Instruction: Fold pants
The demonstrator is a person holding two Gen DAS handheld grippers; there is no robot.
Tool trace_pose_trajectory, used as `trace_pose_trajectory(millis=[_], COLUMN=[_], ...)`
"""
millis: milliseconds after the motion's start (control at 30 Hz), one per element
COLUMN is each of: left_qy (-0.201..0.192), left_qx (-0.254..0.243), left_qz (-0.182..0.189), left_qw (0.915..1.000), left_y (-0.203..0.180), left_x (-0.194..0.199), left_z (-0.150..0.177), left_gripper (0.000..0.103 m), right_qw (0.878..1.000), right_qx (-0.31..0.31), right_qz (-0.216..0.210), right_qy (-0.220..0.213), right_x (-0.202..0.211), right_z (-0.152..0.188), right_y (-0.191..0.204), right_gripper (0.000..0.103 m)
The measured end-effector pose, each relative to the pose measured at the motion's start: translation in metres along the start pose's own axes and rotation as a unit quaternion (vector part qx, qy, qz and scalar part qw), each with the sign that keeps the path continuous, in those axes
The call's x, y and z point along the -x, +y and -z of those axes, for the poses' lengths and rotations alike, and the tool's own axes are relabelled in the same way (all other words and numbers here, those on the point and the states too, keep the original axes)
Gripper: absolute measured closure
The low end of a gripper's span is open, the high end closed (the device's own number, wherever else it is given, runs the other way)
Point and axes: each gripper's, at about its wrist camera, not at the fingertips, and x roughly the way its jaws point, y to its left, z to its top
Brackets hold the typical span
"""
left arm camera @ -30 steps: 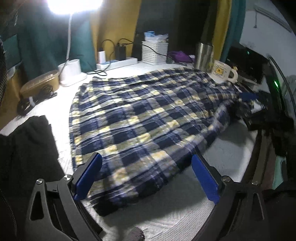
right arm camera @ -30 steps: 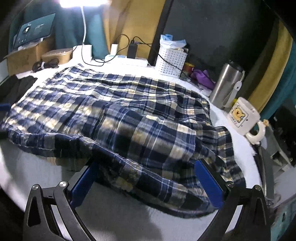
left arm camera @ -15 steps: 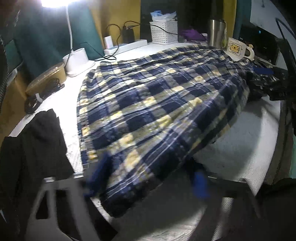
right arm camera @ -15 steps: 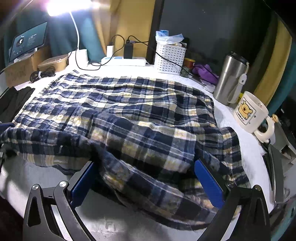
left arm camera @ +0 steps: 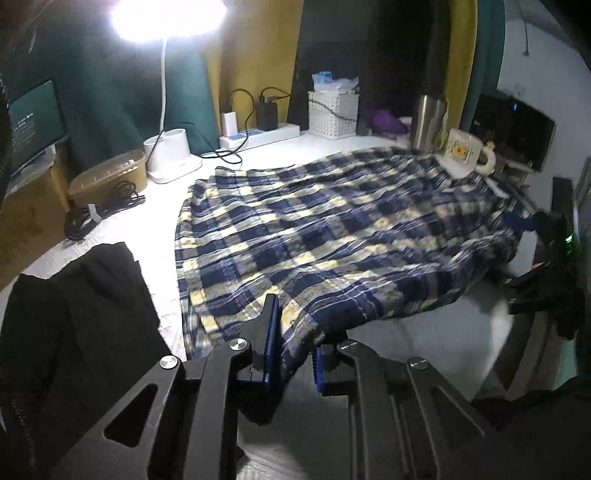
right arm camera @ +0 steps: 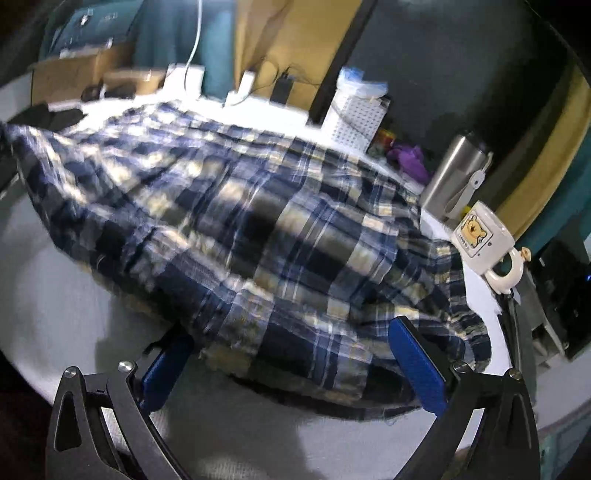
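My left gripper points down at a slant over the near edge of the desk, its blue-padded fingers closing, with the near hem of the plaid pants pinched between them. A second ago those fingers stood wide apart on either side of the hem; now only a narrow gap filled with cloth is left. My right gripper also tilts downward at the near edge, its fingers spread wide and straddling a rumpled fold of the pants without pressing on it, as wide as before, though the view is now blurred.

The pants are thin, wrinkled cotton in navy, white and pale yellow checks, spread flat across most of the white, lightly textured desk top, their near edge now lifted slightly off it. A black garment lies heaped at the left near corner.

Farther back on the right stand a glossy cream mug with a bear print and a brushed steel tumbler. Along the far edge I see a woven white basket, a white power strip with plugged chargers, a coiled black cable, a lidded tan container, and the lamp's white base.
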Motion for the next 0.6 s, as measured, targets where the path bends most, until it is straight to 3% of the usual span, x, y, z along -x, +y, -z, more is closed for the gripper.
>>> trace_pose_trajectory(millis=[67,200,400,467,567,600], left_qy=[0.001,0.019,0.040,0.035,0.028,0.027], left_qx=[-0.003,-0.008,-0.006,-0.005,-0.008,-0.011], left_qz=[0.002,-0.002,-0.004,-0.010,-0.014,-0.016], left_qw=[1.0000,0.9998,0.9992,0.9993,0.9995,0.9995], left_y=[-0.001,-0.003,-0.005,-0.004,-0.005,-0.006], left_x=[0.001,-0.007,-0.022,-0.022,-0.020,-0.019], left_z=[-0.001,0.003,0.011,0.012,0.011,0.010], left_gripper=[0.088,0.088,0.087,0.088,0.089,0.096], right_qw=[1.000,0.999,0.999,0.999,0.997,0.996], right_qx=[-0.006,-0.041,-0.047,-0.053,-0.071,-0.076], right_qz=[0.017,0.006,-0.006,-0.015,-0.035,-0.039], right_qy=[-0.002,0.004,0.005,0.000,-0.005,-0.007], right_x=[-0.004,-0.012,-0.015,-0.015,-0.013,-0.011], right_z=[0.000,0.005,0.013,0.012,0.012,0.011], right_y=[-0.010,-0.040,-0.061,-0.064,-0.071,-0.072], right_gripper=[0.000,0.000,0.003,0.010,0.039,0.046])
